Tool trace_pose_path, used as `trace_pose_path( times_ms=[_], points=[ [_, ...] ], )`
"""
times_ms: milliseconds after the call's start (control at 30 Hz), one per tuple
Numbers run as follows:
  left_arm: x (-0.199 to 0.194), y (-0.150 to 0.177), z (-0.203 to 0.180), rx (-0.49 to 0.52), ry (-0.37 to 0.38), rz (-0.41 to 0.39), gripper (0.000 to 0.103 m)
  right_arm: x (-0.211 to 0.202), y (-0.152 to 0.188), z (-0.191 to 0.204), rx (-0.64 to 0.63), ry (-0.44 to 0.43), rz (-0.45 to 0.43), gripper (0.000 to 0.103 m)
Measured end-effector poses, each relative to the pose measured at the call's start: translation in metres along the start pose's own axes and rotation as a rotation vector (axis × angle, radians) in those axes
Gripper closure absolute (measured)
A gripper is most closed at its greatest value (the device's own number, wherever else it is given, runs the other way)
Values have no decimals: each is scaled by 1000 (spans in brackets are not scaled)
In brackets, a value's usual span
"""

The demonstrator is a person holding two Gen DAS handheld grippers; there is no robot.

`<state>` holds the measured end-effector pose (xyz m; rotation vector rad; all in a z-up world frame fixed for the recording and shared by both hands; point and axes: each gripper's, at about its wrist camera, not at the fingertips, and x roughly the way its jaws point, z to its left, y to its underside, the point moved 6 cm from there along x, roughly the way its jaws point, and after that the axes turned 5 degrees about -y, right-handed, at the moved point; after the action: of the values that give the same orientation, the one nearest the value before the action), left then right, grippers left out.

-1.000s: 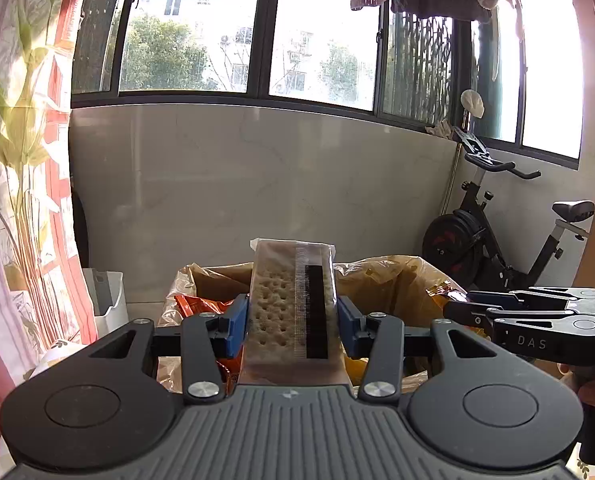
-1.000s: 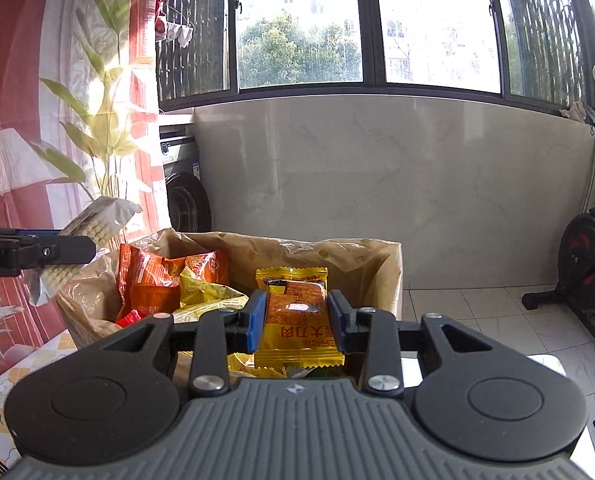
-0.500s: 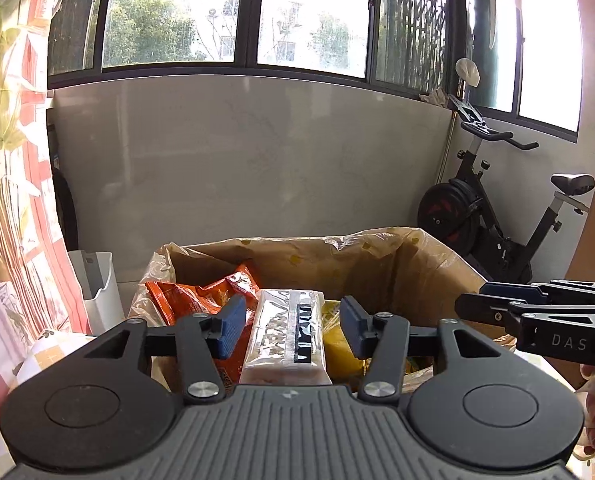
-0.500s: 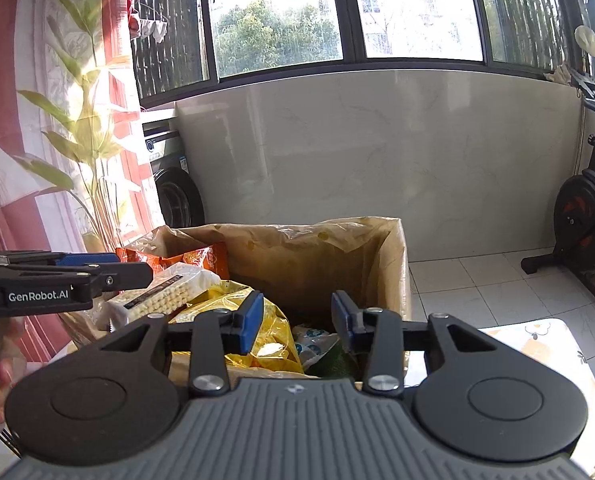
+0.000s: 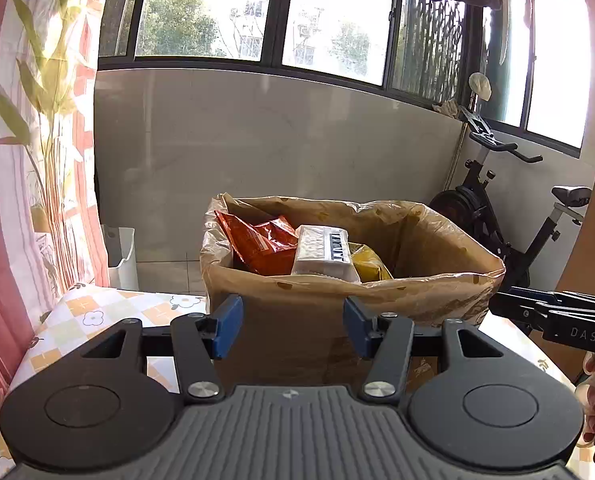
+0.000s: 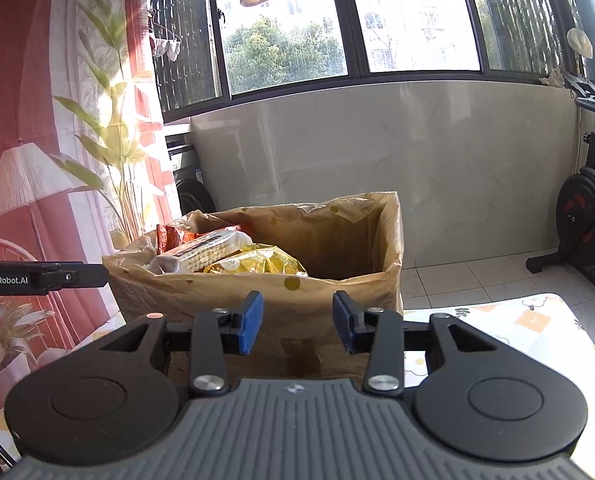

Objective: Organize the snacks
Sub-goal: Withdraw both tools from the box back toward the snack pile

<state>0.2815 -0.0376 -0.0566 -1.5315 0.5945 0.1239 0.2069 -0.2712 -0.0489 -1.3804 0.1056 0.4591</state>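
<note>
On the floral tablecloth (image 5: 97, 312) sits the lined box (image 5: 337, 300), cracker pack (image 5: 323, 248) inside, and your left gripper (image 5: 293, 326) and right gripper (image 6: 297, 322) gape empty before it.

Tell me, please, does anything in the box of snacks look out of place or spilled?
Nothing is spilled. The cracker pack lies tilted on top of the orange bags and the yellow bag, all inside the lined box. Both claws, left and right, are open and empty.
</note>
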Motion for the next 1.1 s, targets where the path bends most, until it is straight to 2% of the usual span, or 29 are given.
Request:
trace_pose_path(
  times_ms=[233,600,800,967,1100],
  points=[
    [13,38,9,-29,-12,86,45,10,35,-2,-4,4,80,61],
    [66,109,7,60,38,275,45,47,91,-17,61,-55,274,52],
    [85,122,0,91,117,312,45,68,117,-29,27,-30,365,51],
    [91,127,-14,149,184,324,45,84,126,-29,13,-32,397,51],
    [96,123,-16,152,161,324,45,93,128,-29,0,-26,407,51]
  ],
)
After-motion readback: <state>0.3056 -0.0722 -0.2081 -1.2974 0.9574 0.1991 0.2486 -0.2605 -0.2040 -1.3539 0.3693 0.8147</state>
